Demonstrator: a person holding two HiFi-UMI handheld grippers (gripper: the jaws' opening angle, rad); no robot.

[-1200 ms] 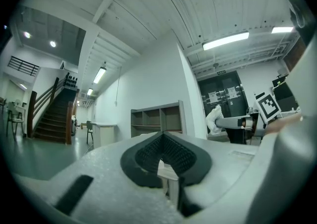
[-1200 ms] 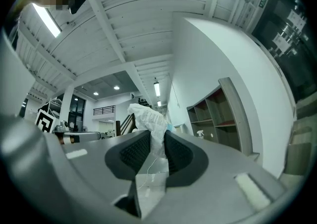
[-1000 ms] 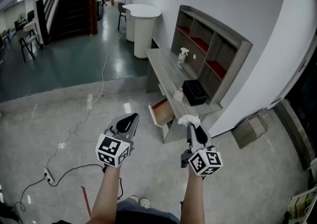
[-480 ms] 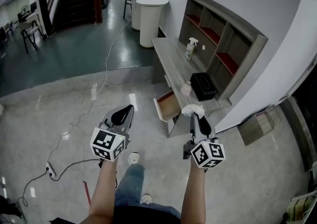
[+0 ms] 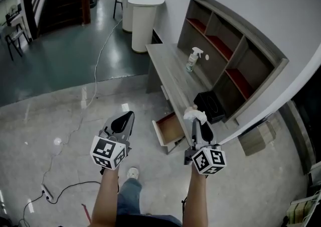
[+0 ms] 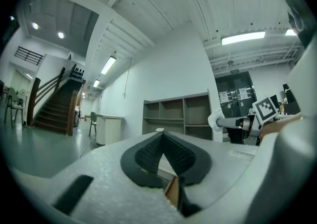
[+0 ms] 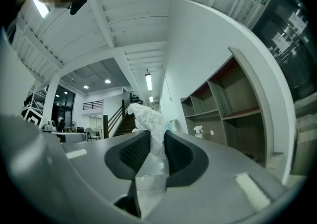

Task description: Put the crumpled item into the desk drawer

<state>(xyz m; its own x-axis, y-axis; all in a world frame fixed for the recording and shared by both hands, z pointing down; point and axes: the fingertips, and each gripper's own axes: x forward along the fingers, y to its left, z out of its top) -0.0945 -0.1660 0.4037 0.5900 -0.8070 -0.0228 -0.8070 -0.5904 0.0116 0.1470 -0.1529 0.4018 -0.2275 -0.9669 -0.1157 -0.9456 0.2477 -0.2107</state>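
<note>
1. Right tongs (image 5: 195,119) out in front, and they've got it: the white crumpled item (image 5: 192,115) is pinched between the two dark pads, the jaws closed partway onto it
2. The right gripper view backs that up, with both pads pressing on the item's narrow middle and its bunched, printed top standing up past the tips
3. Over to the left tongs (image 5: 130,115): jaws together at the tip with nothing between them, carried out ahead on the person's left, well apart from the right pair
4. The drawer (image 5: 168,129) is pulled out of the front of the table (image 5: 167,65) and stands open, its pale wooden inside showing
5. So where's the crumpled item? Up in the air in the right tongs, not in the drawer; in the head view it shows just right of the open drawer and beside the black box (image 5: 211,106) at the table's near end
6. Further along the table a spray bottle (image 5: 192,60) stands upright, in front of the grey shelf unit (image 5: 228,52) with its red-lined compartments, set against the white wall
7. Beyond the table's far end, a white round counter (image 5: 142,6); a pale cable (image 5: 96,73) trails across the glossy floor (image 5: 60,115)
8. A cardboard box (image 5: 255,139) sits on the floor by the wall, right of the table
9. Down at the bottom of the head view, bare forearms reach out to both tongs and one shoe (image 5: 132,173) shows on the floor between them
</note>
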